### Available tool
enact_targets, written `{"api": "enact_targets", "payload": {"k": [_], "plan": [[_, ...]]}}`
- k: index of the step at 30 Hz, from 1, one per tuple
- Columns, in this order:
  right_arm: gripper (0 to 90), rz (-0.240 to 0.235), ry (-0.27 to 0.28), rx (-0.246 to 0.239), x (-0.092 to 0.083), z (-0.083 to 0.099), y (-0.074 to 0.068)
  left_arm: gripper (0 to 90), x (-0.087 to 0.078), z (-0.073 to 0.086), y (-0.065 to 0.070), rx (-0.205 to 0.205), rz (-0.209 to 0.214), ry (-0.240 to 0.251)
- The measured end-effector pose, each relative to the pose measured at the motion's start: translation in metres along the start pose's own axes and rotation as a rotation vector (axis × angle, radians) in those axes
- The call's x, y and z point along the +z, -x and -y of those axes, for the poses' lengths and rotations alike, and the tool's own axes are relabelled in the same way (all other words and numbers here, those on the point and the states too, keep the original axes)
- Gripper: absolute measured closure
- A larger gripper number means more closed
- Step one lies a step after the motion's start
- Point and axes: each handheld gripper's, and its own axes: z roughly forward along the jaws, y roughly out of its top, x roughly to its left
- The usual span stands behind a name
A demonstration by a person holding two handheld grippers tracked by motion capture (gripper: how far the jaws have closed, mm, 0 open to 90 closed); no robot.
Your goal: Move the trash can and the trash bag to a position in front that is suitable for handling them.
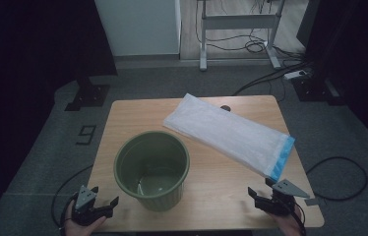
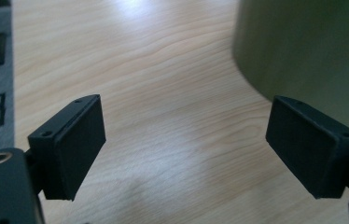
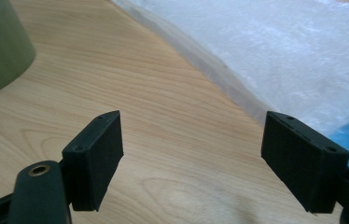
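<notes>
An olive-green bin (image 1: pixel 151 169) stands upright and empty on the front-left part of the wooden table (image 1: pixel 138 113). A flat white plastic bag (image 1: pixel 226 132) with a blue end lies slanted across the right half. My left gripper (image 1: pixel 106 194) is open at the table's front-left corner, left of the bin. In the left gripper view, the left gripper (image 2: pixel 186 135) has only bare wood between its jaws, and the bin (image 2: pixel 312 51) rises at the right. My right gripper (image 1: pixel 260 187) is open near the front right, just short of the bag's blue end. In the right gripper view, the right gripper (image 3: pixel 191 144) holds nothing, and the bag (image 3: pixel 280 51) lies ahead.
A small dark disc (image 1: pixel 226 107) sits at the table's far edge behind the bag. On the grey floor are a "9" mark (image 1: pixel 87 133) at the left, cables (image 1: pixel 339 177) at the right, and a white desk frame (image 1: pixel 238 29) at the back.
</notes>
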Motion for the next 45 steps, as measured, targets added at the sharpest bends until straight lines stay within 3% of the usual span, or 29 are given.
{"api": "enact_targets", "payload": {"k": [2,3,4,5,8,9,11,13,14,19,23,28,32,42,45], "plan": [[20.3,0.004,-0.001,0.001,0.0,0.0,0.001,10.8,-0.001,0.0,0.001,0.01,0.012,0.008],[20.5,0.005,0.0,0.005,-0.001,0.001,0.003,10.6,-0.003,0.0,0.005,0.033,0.055,0.022],[20.5,0.005,0.0,0.005,-0.001,0.001,0.003,9.5,-0.003,0.0,0.005,0.033,0.055,0.022],[20.5,-0.001,-0.003,0.005,-0.002,0.002,0.003,8.8,-0.004,0.0,0.012,0.074,0.079,0.023],[20.5,-0.007,0.0,-0.007,-0.001,0.001,0.002,8.3,-0.006,-0.003,0.021,0.137,0.095,0.032],[20.5,-0.008,-0.003,-0.013,-0.001,0.001,0.002,8.4,-0.006,-0.003,0.021,0.137,0.095,0.032],[20.5,-0.008,-0.009,-0.016,0.001,0.001,0.002,8.4,-0.009,-0.01,0.03,0.174,0.144,0.053],[20.5,-0.008,-0.014,-0.018,0.001,0.002,0.003,8.4,-0.01,-0.012,0.033,0.186,0.157,0.059],[20.7,-0.004,-0.021,-0.018,0.001,0.003,0.004,8.4,-0.011,-0.017,0.04,0.203,0.184,0.081],[20.8,0.004,-0.018,-0.013,-0.002,0.005,0.005,8.9,-0.001,-0.033,0.055,0.24,0.255,0.107],[21.4,0.006,0.002,0.016,-0.005,0.007,0.006,6.6,0.007,-0.04,0.06,0.253,0.274,0.112],[21.4,0.008,0.006,0.019,-0.005,0.006,0.004,7.4,0.018,-0.045,0.056,0.242,0.319,0.126],[21.5,0.003,0.009,0.012,-0.006,0.007,0.003,8.9,0.024,-0.048,0.059,0.248,0.328,0.116],[21.6,-0.009,0.022,0.003,-0.01,0.008,0.008,12.0,0.046,-0.065,0.075,0.284,0.369,0.1],[21.7,-0.002,0.023,0.001,-0.012,0.008,0.009,13.6,0.054,-0.073,0.086,0.316,0.372,0.089]]}}
